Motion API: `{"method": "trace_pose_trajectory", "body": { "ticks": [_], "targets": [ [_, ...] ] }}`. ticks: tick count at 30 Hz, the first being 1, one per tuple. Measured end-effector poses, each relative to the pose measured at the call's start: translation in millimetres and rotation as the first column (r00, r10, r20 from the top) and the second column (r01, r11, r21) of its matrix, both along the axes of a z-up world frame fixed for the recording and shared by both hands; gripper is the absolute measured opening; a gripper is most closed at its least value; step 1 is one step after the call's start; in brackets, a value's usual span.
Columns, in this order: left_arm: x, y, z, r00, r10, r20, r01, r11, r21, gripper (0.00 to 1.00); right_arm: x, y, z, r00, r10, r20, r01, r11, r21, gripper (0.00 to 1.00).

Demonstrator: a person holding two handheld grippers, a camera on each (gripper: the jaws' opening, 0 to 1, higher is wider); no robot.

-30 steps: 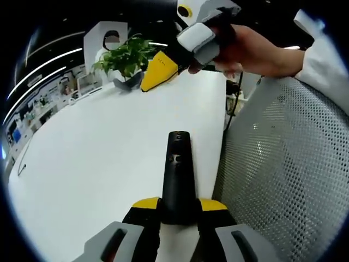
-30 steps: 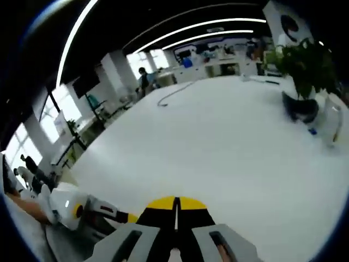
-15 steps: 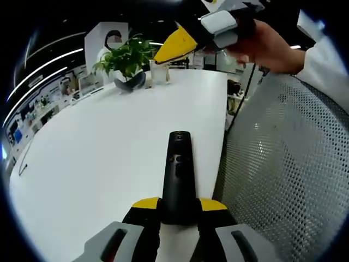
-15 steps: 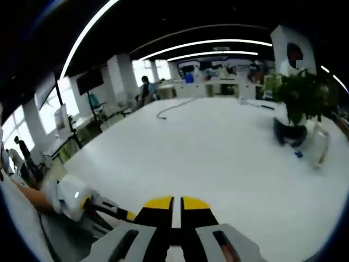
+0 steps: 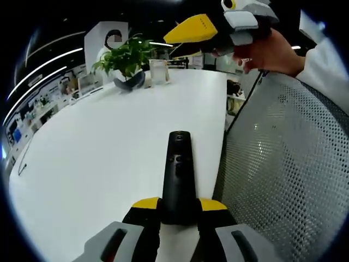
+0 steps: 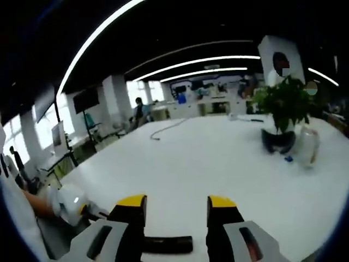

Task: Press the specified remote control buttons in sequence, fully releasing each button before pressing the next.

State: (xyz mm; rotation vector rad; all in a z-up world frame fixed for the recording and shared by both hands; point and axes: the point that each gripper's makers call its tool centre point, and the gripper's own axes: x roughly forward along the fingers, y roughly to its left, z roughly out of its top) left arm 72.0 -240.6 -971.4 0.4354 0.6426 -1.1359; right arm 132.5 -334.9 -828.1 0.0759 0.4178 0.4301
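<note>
**Remote pinned at the tail, presser poised above**

Starting on the left: the left hand-held gripper (image 5: 179, 210) is clamped on the near end of the black remote control (image 5: 178, 177), yellow jaw tips squeezing it from both sides. The remote lies flat and lengthwise on the white counter (image 5: 98, 164), its button end pointing away, close to the counter's edge beside a perforated grey chair back (image 5: 283, 164). Farther off, a potted plant (image 5: 126, 60) and a clear glass (image 5: 158, 71) stand well apart from the action.

Over to the right: the right hand-held gripper (image 5: 218, 30) hangs high above the counter in a person's hand (image 5: 272, 52), and its own view shows its jaws spread apart, the remote (image 6: 166, 244) lying crosswise low between them.

On handling, the remote looks like a slim, rigid, light plastic bar, likely smooth and prone to skating on that glossy top. Holding the button-free tail looks sensible; one jaw tip pressing straight down should do it.
</note>
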Motion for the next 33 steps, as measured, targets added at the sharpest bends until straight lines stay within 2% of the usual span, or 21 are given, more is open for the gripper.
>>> {"method": "trace_pose_trajectory", "body": {
  "ticks": [3, 5, 7, 10, 13, 17, 25, 28, 33],
  "targets": [
    [0.1, -0.2, -0.2, 1.0, -0.004, -0.002, 0.004, 1.0, 0.003, 0.25, 2.8, -1.2, -2.0, 1.0, -0.007, 0.02, 0.008, 0.999, -0.035, 0.56],
    [0.0, -0.4, 0.1, 1.0, -0.009, -0.003, 0.009, 1.0, 0.004, 0.25, 4.6, -2.7, -5.0, 1.0, -0.013, 0.022, 0.015, 0.997, -0.074, 0.7],
    [0.1, -0.5, 0.1, 1.0, -0.014, -0.004, 0.014, 1.0, 0.006, 0.25, 6.6, -5.5, -3.9, 0.998, -0.027, 0.052, 0.033, 0.993, -0.116, 0.78],
    [0.1, -0.6, 0.1, 1.0, -0.019, -0.006, 0.019, 1.0, 0.008, 0.25, 8.2, -11.2, -3.5, 0.996, -0.052, 0.067, 0.061, 0.989, -0.138, 0.8],
    [0.1, -0.6, -0.1, 1.0, -0.019, -0.007, 0.019, 1.0, 0.011, 0.25, 10.3, -18.2, -5.9, 0.995, -0.085, 0.046, 0.09, 0.989, -0.121, 0.83],
    [0.5, 0.1, 0.0, 1.0, -0.026, -0.009, 0.026, 0.999, 0.02, 0.25, 11.7, -22.9, -4.7, 0.992, -0.113, 0.056, 0.119, 0.986, -0.119, 0.86],
    [1.7, 5.9, 0.7, 0.996, -0.088, 0.017, 0.087, 0.994, 0.072, 0.24, 13.1, -23.2, -5.9, 0.991, -0.118, 0.061, 0.125, 0.983, -0.137, 0.94],
    [4.7, 8.7, 1.3, 0.994, -0.11, 0.006, 0.109, 0.99, 0.093, 0.24, 13.9, -24.1, -6.7, 0.991, -0.12, 0.064, 0.128, 0.981, -0.148, 0.97],
    [12.2, 14.1, 0.6, 0.99, -0.14, -0.027, 0.142, 0.984, 0.111, 0.24, 13.6, -24.3, -10.4, 0.992, -0.119, 0.045, 0.125, 0.98, -0.157, 0.97]
  ]
}}
